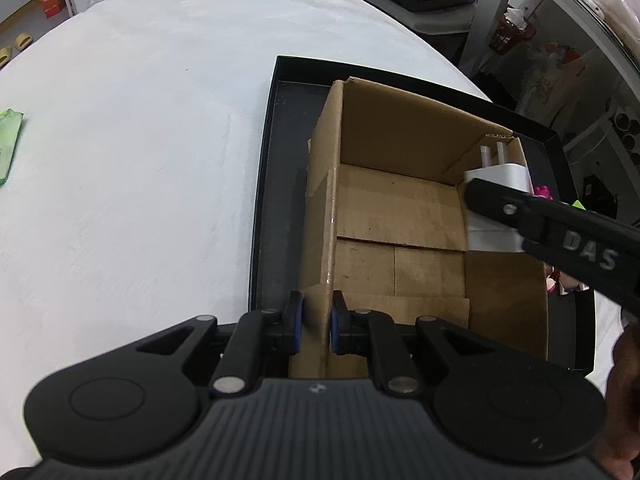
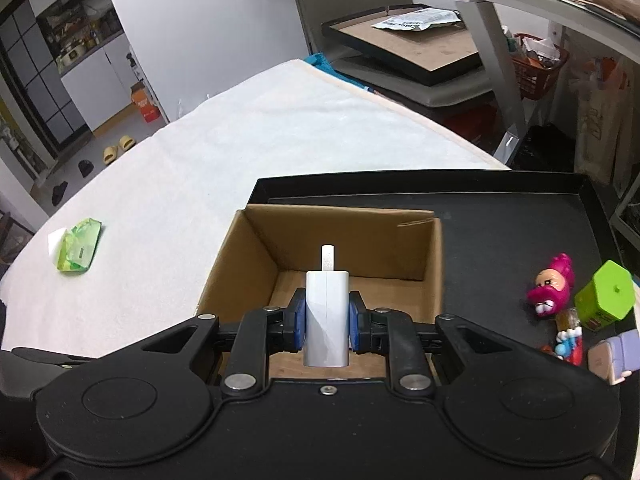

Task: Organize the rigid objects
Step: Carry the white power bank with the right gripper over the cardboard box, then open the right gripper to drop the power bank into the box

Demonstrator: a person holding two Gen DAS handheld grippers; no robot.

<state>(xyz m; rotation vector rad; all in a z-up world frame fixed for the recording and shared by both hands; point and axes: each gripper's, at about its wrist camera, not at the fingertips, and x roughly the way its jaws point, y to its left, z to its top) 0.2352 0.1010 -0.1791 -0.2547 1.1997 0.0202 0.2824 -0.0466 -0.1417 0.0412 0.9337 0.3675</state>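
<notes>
An open cardboard box stands in a black tray. My left gripper is shut on the box's near left wall, one blue pad on each side of the cardboard. A white plug charger, prongs pointing forward, is clamped in my right gripper, which holds it above the box's inside. In the left wrist view the right gripper's black finger crosses the box's right rim. The box floor looks bare.
Small toys lie in the tray right of the box: a pink figure, a green block, a blue-and-red figure and a lilac piece. A green packet rests on the white tablecloth to the left.
</notes>
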